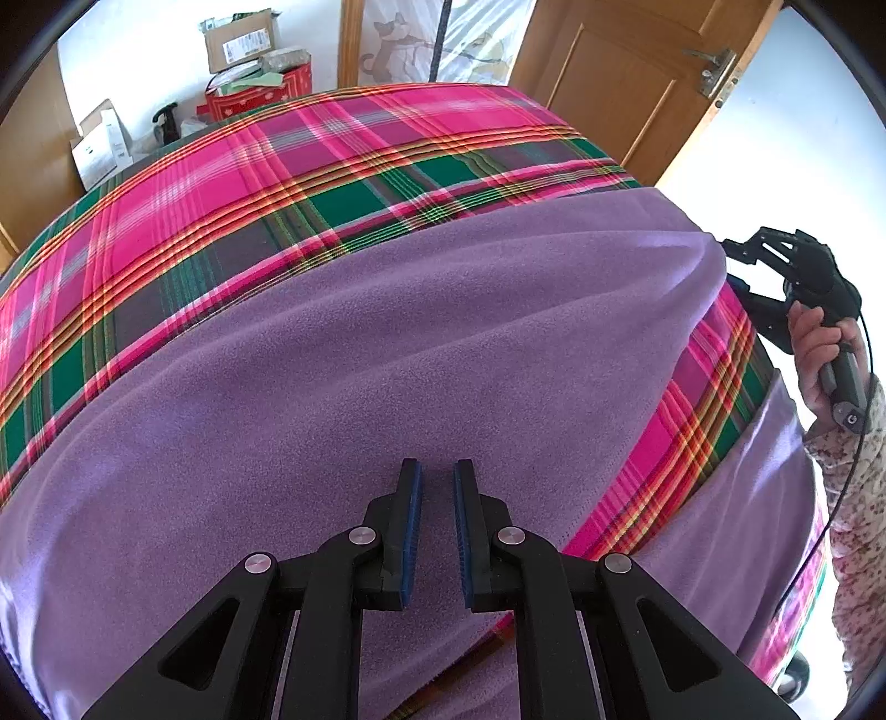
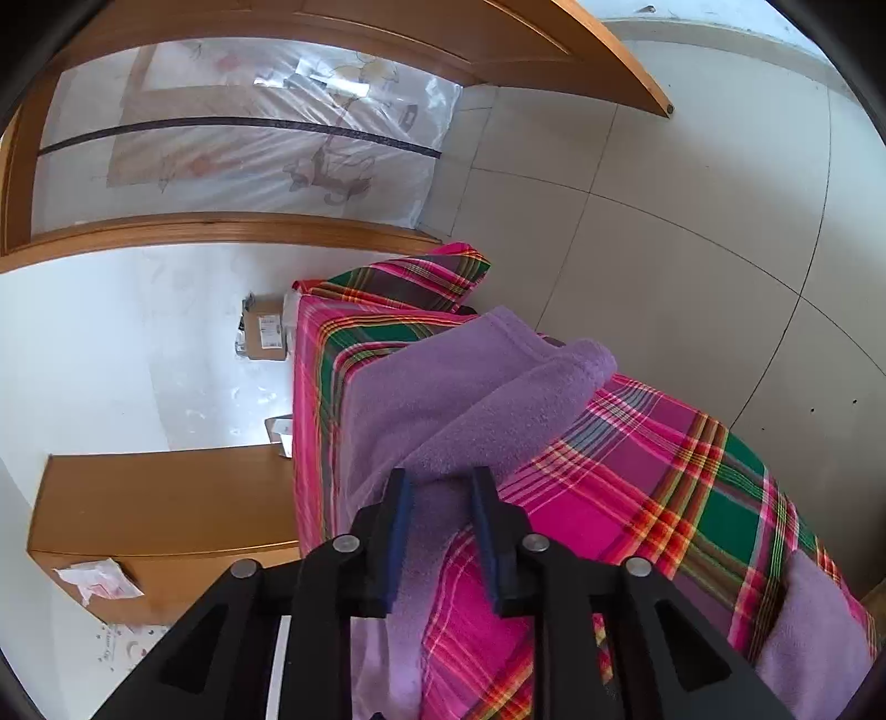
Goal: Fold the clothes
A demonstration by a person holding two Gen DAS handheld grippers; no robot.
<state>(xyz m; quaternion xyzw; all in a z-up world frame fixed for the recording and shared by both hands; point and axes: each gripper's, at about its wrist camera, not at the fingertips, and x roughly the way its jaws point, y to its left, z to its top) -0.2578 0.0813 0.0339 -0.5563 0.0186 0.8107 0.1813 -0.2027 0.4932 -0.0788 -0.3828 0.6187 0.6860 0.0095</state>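
Note:
A purple fleece garment (image 1: pixel 387 343) lies spread over a table covered in pink and green plaid cloth (image 1: pixel 277 166). My left gripper (image 1: pixel 437 476) points down at the fleece's near part. Its pads stand a narrow gap apart, and the fleece under them is smooth with no fold pinched. In the right wrist view, a folded-over edge of the fleece (image 2: pixel 443 399) runs in between the jaws of my right gripper (image 2: pixel 440 487). Those jaws stand apart and do not press on it. The right gripper (image 1: pixel 731 266) also shows at the fleece's far right corner, held by a hand (image 1: pixel 819 343).
Another purple part (image 1: pixel 720 526) lies past a bare strip of plaid at the right edge. Cardboard boxes (image 1: pixel 238 41) and a red box (image 1: pixel 260 91) stand behind the table. A wooden door (image 1: pixel 609 83) is at the back right, above tiled floor (image 2: pixel 664 221). A floral sleeve (image 1: pixel 858 498) is at the right.

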